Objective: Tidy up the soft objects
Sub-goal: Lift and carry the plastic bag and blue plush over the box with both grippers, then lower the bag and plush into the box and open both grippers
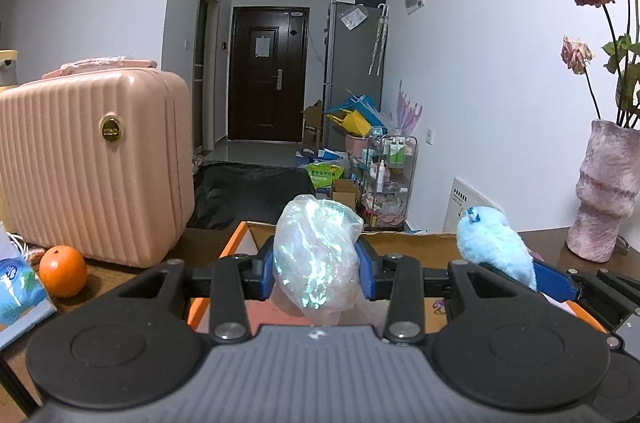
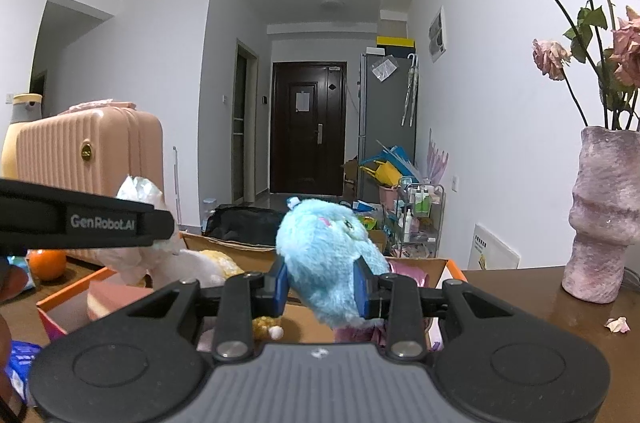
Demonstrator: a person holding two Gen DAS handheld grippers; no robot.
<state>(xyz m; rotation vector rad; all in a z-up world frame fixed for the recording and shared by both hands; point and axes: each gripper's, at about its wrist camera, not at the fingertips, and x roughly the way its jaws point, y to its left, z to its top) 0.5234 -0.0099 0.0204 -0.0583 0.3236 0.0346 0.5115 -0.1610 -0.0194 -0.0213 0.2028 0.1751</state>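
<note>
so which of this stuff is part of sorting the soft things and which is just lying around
Part of the job:
fluffy blue plush toy in the right tool
crinkly clear plastic-wrapped soft bundle in the left tool
open orange-edged cardboard box

Just lying about:
ribbed pink suitcase
orange fruit
textured pink vase

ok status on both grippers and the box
Left gripper shut on bagged soft item. Right gripper shut on blue plush. Both over open box. Nothing blocking.
</note>
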